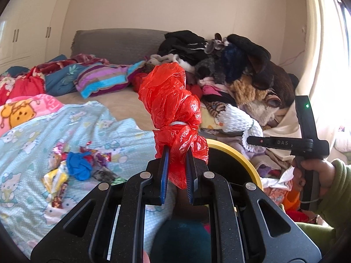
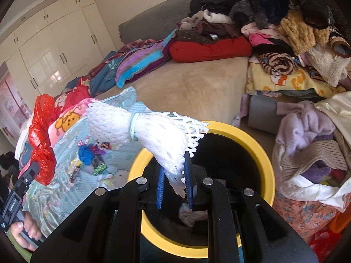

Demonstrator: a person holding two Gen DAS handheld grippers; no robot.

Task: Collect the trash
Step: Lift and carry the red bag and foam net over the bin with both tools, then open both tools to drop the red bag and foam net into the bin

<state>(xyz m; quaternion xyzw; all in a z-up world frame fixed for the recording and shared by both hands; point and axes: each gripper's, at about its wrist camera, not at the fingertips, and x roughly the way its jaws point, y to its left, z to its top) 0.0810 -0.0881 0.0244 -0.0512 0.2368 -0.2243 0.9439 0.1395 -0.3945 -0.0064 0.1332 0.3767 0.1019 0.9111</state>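
Left view: left gripper (image 1: pixel 177 166) clamps red bag (image 1: pixel 173 107) by its lower tail, beside bin (image 1: pixel 239 155); thin, crinkly, light.
Right view: right gripper (image 2: pixel 175 188) pinches foam net (image 2: pixel 151 135) over bin (image 2: pixel 258 153); soft, springy.
Wrappers (image 2: pixel 92 155): on bedsheet, slippery; pinch the edges.

Bright window glare (right), fisheye-warped edges

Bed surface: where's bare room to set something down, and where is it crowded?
The bare tan mattress is free, bordered by the striped pillow, the red cushion and the clothes pile. Crowded: the wrappers littering the light-blue Hello Kitty blanket, and the laundry heap beside the yellow-rimmed bin.
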